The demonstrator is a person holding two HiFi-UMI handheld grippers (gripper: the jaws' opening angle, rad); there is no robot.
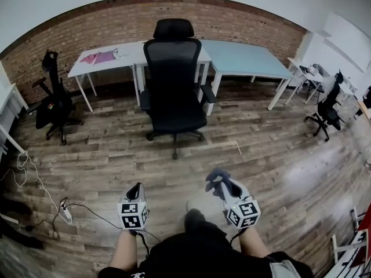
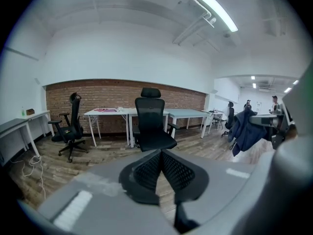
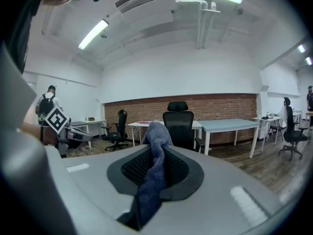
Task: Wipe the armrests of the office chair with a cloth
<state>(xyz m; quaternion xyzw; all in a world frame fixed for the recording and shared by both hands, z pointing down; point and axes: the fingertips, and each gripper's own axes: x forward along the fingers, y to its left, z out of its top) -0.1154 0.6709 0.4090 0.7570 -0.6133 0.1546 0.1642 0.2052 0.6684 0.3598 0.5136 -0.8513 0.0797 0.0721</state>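
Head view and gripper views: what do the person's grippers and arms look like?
The left gripper and right gripper are light-grey moulded shells, each carrying a cube with black-and-white square markers. Their tongs are lined with black mesh-textured pads. A thin black cable hangs from the left one. The forearms show no sleeves; the person's dark top shows below.

White tables (image 1: 130, 54) along brick wall (image 1: 87, 28), spare black chair (image 1: 55, 104) left, power strip (image 1: 65, 211) on wooden floor (image 1: 116, 161)
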